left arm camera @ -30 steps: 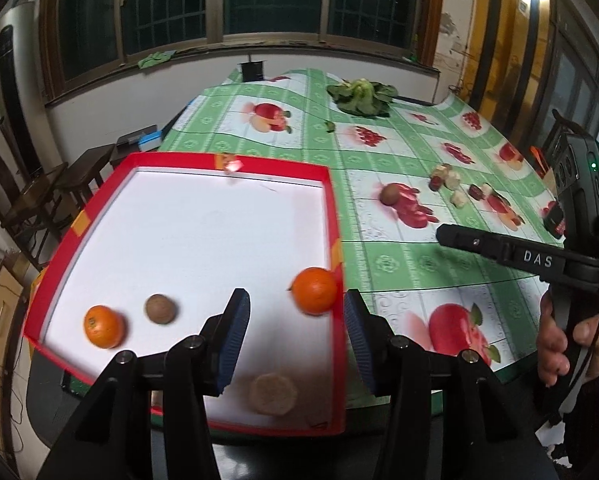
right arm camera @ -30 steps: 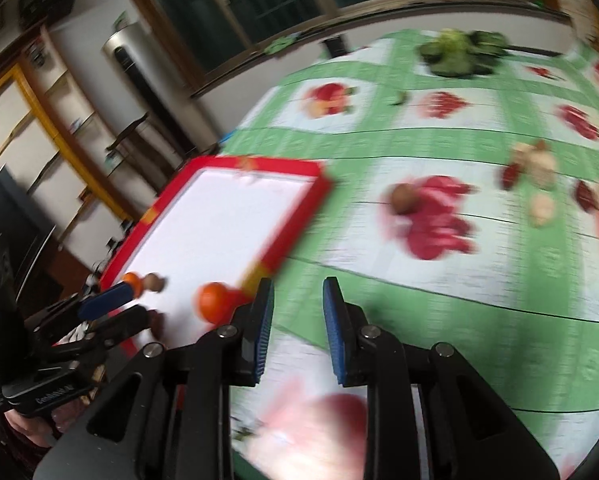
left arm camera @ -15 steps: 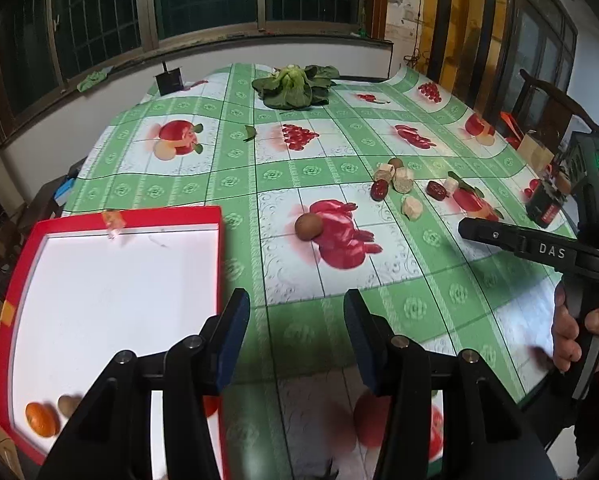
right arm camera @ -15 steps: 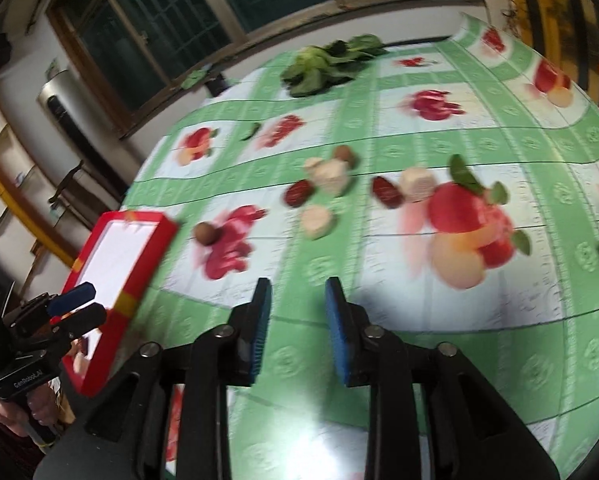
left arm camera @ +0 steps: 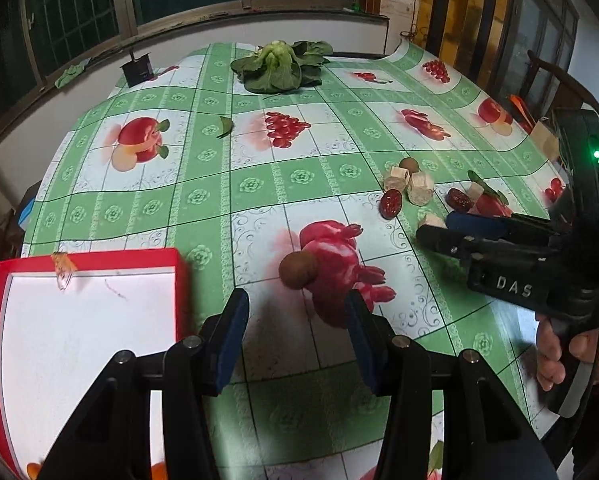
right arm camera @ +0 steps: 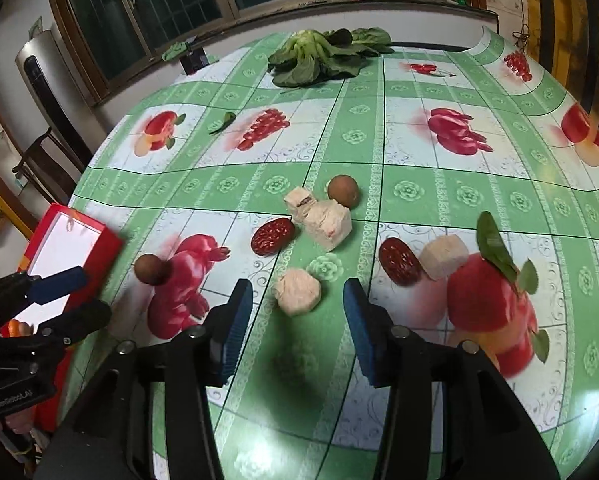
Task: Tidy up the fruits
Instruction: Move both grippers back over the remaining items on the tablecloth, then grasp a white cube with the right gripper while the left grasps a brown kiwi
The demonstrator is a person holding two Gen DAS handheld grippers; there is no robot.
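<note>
A: What are the two grippers doing?

B: The left gripper is hanging over the tabletop with its jaws spread and nothing between them. A brown round fruit is lying just ahead of them, on a printed red fruit.

A: And the right gripper?

B: Its jaws have just been opening and are standing apart, empty. A pale chunk is sitting on the cloth just beyond the tips, not touching the pads.

A: Where is everything else sitting?

B: Farther out, two pale cubes are touching each other, with a second brown fruit right beside them. Two dark red slices are lying flat near them, and another pale chunk is resting beside the right-hand slice.

A: And the tray?

B: The red tray is lying at the left edge of the tabletop, with orange fruit peeking at its near end. Leafy greens are lying at the far side.
</note>
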